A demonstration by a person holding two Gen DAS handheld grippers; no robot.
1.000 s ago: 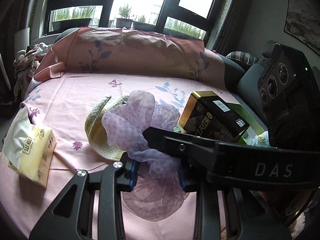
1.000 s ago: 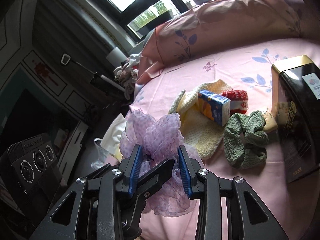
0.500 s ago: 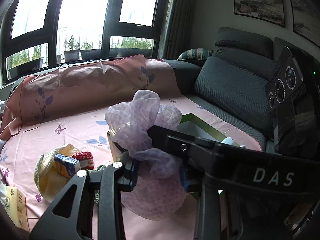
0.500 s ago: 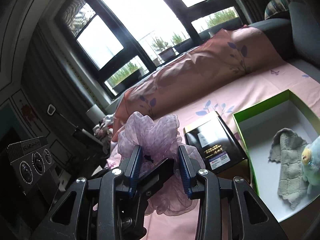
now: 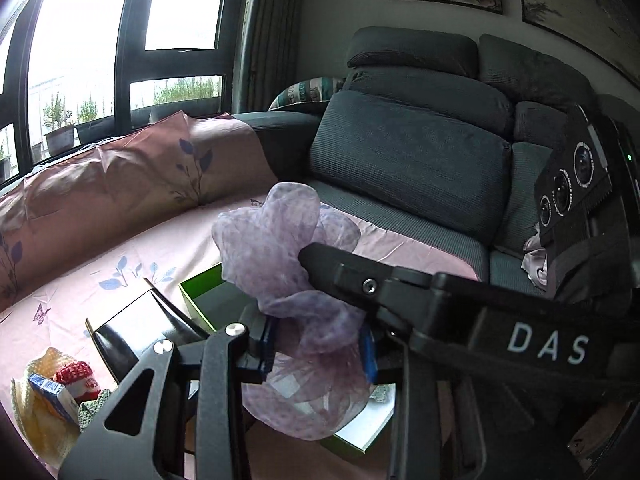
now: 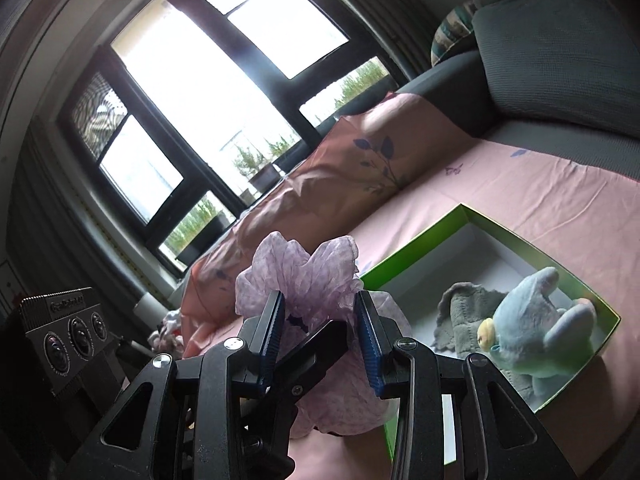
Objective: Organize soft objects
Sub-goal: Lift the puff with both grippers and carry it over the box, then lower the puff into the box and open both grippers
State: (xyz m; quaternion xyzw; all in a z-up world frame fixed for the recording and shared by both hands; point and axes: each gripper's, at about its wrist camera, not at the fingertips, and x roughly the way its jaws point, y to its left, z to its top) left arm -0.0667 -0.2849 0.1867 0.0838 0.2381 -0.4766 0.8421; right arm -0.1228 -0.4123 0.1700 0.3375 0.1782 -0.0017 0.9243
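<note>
I hold a lilac sheer scarf (image 5: 280, 264) bunched into a crumpled, faintly dotted puff, its loose folds spilling above and below the pads. My left gripper (image 5: 318, 346) and my right gripper (image 6: 320, 334) both pinch it, each pair of blue pads pressed into the fabric. The scarf hangs above the near end of the green box (image 6: 472, 216), where a blue plush toy (image 6: 536, 320) lies on a grey knitted cloth (image 6: 460, 316). A second ago the scarf was over the pink sheet (image 5: 120, 248) by the yellow knitted hat (image 5: 30, 412), probably a hat, and the black tea tin (image 5: 132, 328); now both grippers have swung toward the sofa, bringing the box beneath it.
</note>
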